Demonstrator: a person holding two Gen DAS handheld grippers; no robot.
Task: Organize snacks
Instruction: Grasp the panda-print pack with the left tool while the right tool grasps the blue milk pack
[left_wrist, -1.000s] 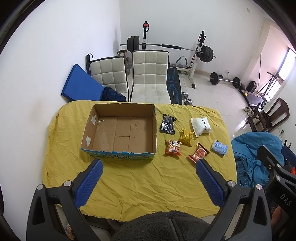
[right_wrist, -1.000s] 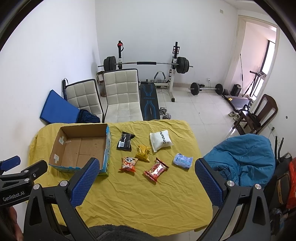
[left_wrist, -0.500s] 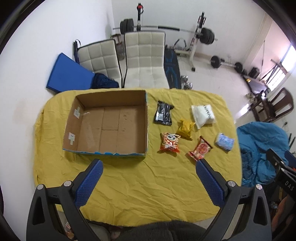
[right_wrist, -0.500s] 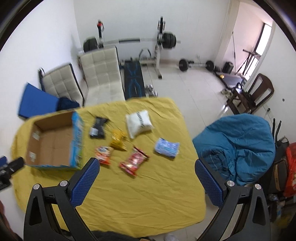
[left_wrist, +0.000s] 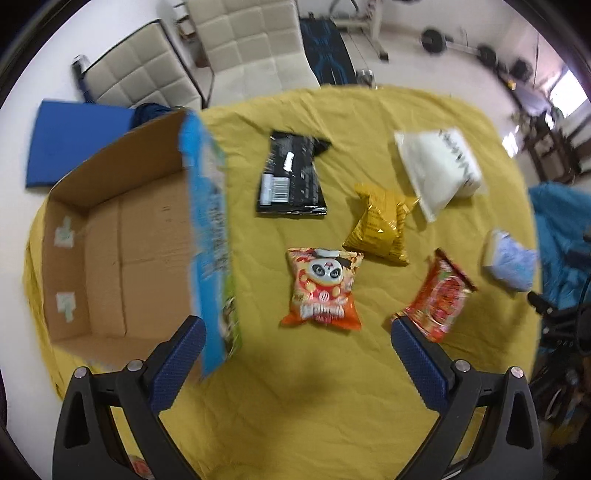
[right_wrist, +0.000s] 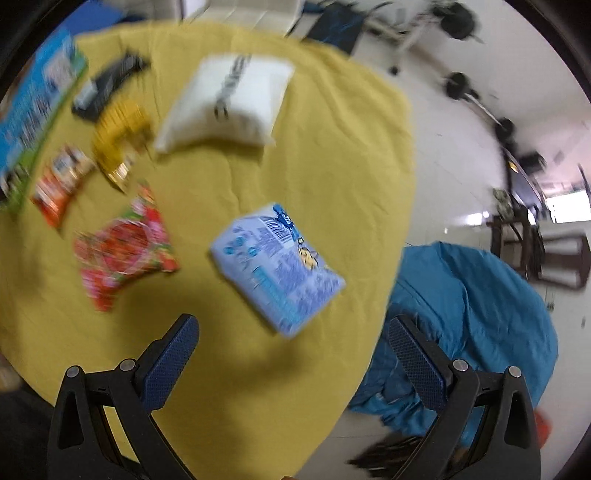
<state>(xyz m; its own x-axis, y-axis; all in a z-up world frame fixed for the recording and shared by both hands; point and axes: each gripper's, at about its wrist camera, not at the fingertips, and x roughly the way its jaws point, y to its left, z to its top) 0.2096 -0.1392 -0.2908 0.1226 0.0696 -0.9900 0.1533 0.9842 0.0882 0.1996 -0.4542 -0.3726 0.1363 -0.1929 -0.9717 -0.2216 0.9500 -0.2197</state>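
An open cardboard box (left_wrist: 122, 236) with blue printed sides lies at the left of the yellow-covered table (left_wrist: 303, 398). Right of it lie a black packet (left_wrist: 291, 177), a yellow packet (left_wrist: 380, 225), an orange panda packet (left_wrist: 323, 290), a red packet (left_wrist: 439, 299), a white bag (left_wrist: 439, 166) and a light-blue packet (left_wrist: 511, 260). My left gripper (left_wrist: 297, 356) is open, above the cloth just short of the panda packet. My right gripper (right_wrist: 291, 352) is open, hovering just short of the light-blue packet (right_wrist: 277, 262), with the red packet (right_wrist: 123, 247) to its left and the white bag (right_wrist: 229, 103) beyond.
Two white padded chairs (left_wrist: 236, 51) and a blue mat (left_wrist: 77, 136) stand behind the table. A blue beanbag (right_wrist: 472, 325) sits off the table's right edge. Weights (right_wrist: 458, 83) and dark chairs (right_wrist: 546, 251) fill the floor beyond.
Both grippers have dropped down and forward toward the table. The left now hangs close over the panda packet, the right close over the light-blue packet. Both stay open.
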